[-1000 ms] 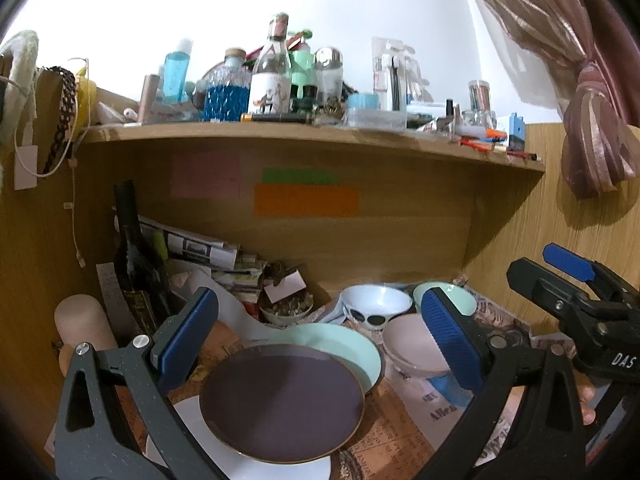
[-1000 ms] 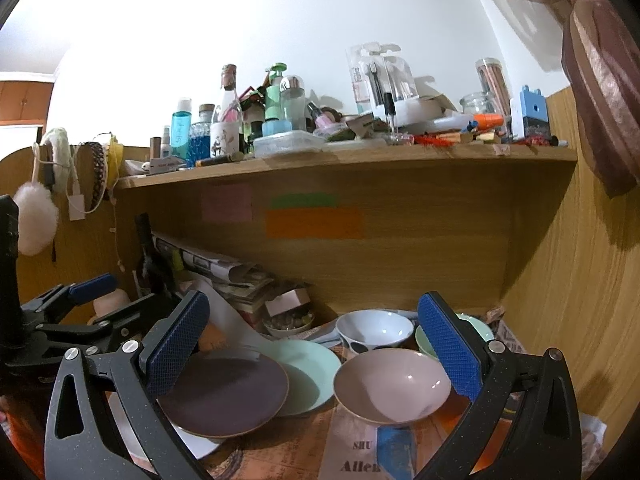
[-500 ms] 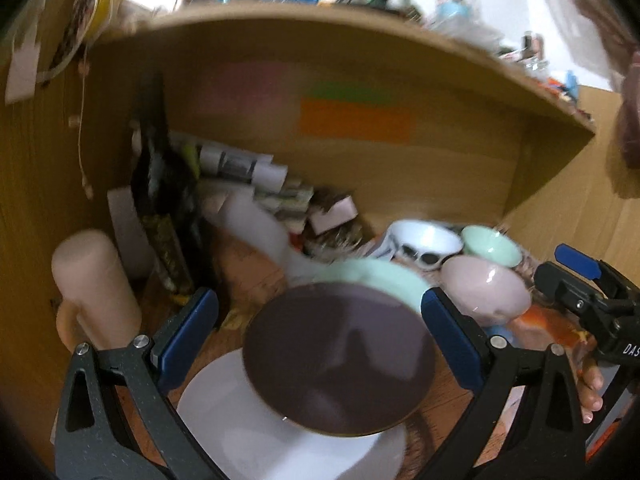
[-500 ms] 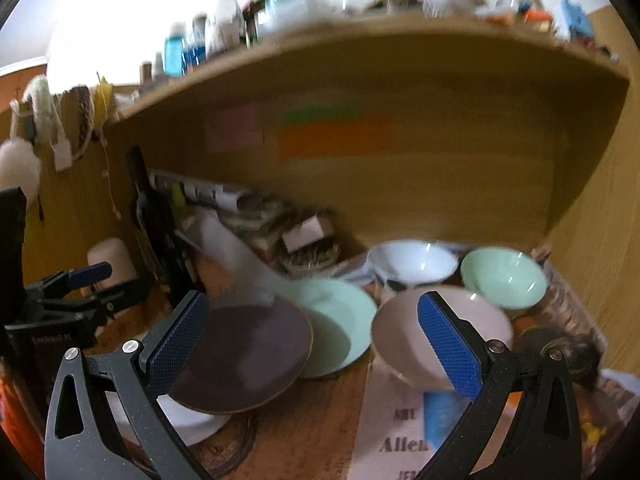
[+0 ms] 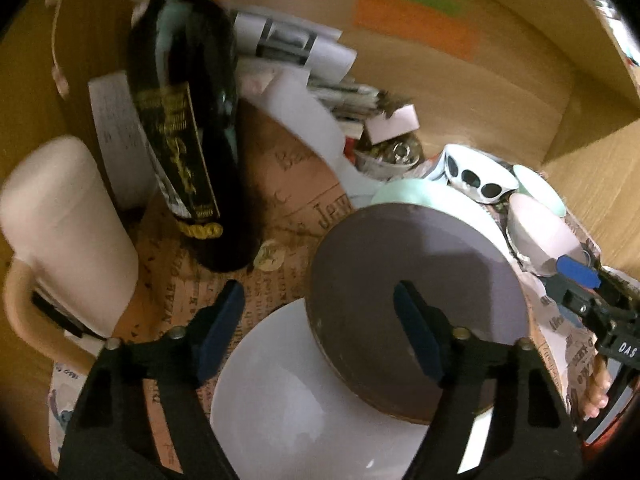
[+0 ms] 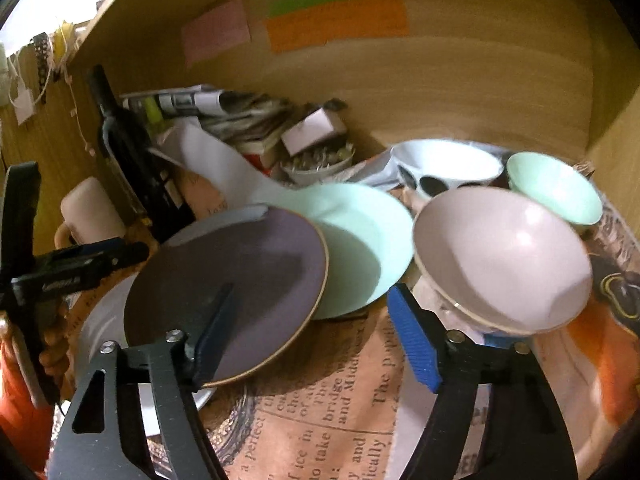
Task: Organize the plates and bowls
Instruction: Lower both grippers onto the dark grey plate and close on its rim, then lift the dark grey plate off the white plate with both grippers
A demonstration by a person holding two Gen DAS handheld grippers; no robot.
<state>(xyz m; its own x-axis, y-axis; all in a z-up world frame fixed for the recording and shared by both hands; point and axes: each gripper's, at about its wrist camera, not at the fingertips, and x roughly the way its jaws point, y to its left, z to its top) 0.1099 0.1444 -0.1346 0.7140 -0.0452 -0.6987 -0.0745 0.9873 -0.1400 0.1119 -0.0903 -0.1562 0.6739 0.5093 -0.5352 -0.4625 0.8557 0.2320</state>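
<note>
A dark purple plate (image 5: 416,300) (image 6: 240,280) lies across a white plate (image 5: 304,400) (image 6: 104,320) and a mint plate (image 6: 360,240) (image 5: 404,196). A pink bowl (image 6: 500,256) (image 5: 540,232), a white bowl with black dots (image 6: 444,168) (image 5: 476,176) and a mint bowl (image 6: 556,184) stand at the right. My left gripper (image 5: 320,336) is open just above the white and purple plates. My right gripper (image 6: 316,340) is open, low over the purple plate's near edge and the newspaper.
A dark wine bottle (image 5: 188,120) and a cream mug (image 5: 68,232) stand at the left. Rolled papers (image 6: 224,108) and a small dish of bits (image 6: 316,160) crowd the back. The wooden side wall (image 6: 616,120) closes the right. Newspaper (image 6: 340,400) covers the surface.
Both grippers have dropped and tilted down toward the dishes, moving in closer. The upper shelf has left the views. The dishes have not moved.
</note>
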